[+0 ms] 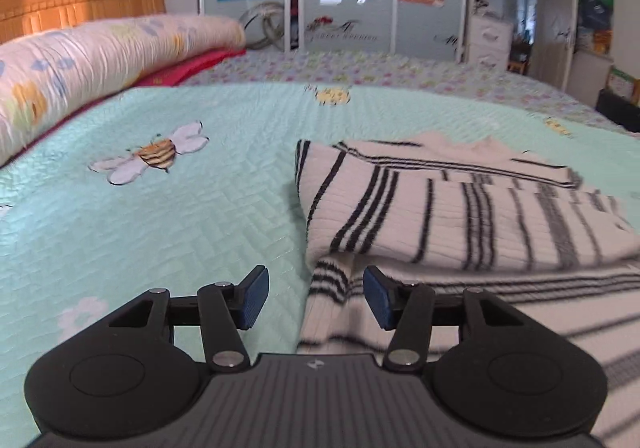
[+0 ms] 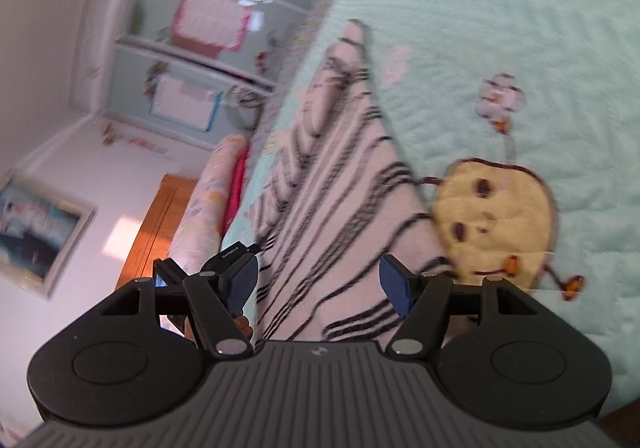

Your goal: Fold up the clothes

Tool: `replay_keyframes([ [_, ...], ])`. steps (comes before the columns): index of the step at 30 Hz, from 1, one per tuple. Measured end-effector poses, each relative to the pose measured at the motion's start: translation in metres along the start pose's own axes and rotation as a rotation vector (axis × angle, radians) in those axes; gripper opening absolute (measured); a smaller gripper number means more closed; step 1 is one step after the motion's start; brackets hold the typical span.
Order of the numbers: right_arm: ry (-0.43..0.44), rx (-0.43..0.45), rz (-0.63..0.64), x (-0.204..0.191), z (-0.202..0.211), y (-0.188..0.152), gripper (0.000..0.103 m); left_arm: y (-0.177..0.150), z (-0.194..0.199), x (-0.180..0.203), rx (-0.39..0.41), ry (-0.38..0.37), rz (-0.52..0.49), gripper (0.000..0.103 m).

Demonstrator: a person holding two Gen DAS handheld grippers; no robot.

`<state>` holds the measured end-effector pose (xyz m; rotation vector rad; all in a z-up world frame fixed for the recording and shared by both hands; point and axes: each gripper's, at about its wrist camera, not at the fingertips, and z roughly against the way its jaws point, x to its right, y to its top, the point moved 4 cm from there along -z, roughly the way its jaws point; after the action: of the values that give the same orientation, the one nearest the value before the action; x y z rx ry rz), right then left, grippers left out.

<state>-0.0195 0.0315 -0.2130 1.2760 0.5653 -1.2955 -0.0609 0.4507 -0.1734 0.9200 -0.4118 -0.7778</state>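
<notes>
**Lining up the next fold on a half-folded striped top**

Lying on the mint quilted bedspread (image 1: 120, 228), the striped garment (image 1: 460, 220) is already showing one layer doubled over. Both grippers are hovering with jaws spread wide, holding nothing: the left gripper (image 1: 316, 298) is straddling the garment's near edge, the right gripper (image 2: 318, 288) is sitting over its striped cloth. Next, I judge, each is needing to pinch an edge.

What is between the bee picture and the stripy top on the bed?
Only bare green quilt lies between the bee and the striped top, shown in the left wrist view.
</notes>
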Motion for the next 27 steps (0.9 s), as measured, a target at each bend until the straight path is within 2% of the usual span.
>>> replay_keyframes([
  [4, 0.014, -0.013, 0.213, -0.043, -0.006, -0.006, 0.068, -0.011, 0.029, -0.022, 0.025, -0.023, 0.002, 0.057],
  [8, 0.034, -0.054, 0.525, -0.111, -0.042, 0.022, 0.068, -0.017, 0.036, -0.046, 0.052, -0.051, 0.003, 0.057],
  [11, 0.058, -0.099, 0.762, -0.158, -0.095, 0.050, 0.068, -0.018, 0.033, -0.059, 0.084, -0.065, -0.012, 0.058],
  [14, -0.034, -0.171, 1.012, -0.184, -0.171, 0.068, 0.069, -0.020, 0.024, -0.075, 0.124, -0.087, -0.006, 0.060],
  [16, -0.074, -0.225, 1.154, -0.188, -0.221, 0.075, 0.069, -0.025, 0.012, -0.088, 0.117, -0.102, 0.023, 0.061],
  [18, -0.138, -0.319, 1.197, -0.181, -0.271, 0.084, 0.069, -0.026, 0.000, -0.101, 0.093, -0.132, 0.058, 0.061],
  [20, -0.197, -0.378, 1.202, -0.173, -0.312, 0.092, 0.069, -0.025, -0.011, -0.112, 0.080, -0.161, 0.124, 0.061],
  [23, -0.238, -0.424, 1.228, -0.166, -0.357, 0.098, 0.069, -0.025, -0.026, -0.120, 0.054, -0.181, 0.204, 0.061],
  [27, -0.273, -0.519, 1.258, -0.157, -0.400, 0.094, 0.069, -0.027, -0.032, -0.119, 0.028, -0.200, 0.231, 0.061],
])
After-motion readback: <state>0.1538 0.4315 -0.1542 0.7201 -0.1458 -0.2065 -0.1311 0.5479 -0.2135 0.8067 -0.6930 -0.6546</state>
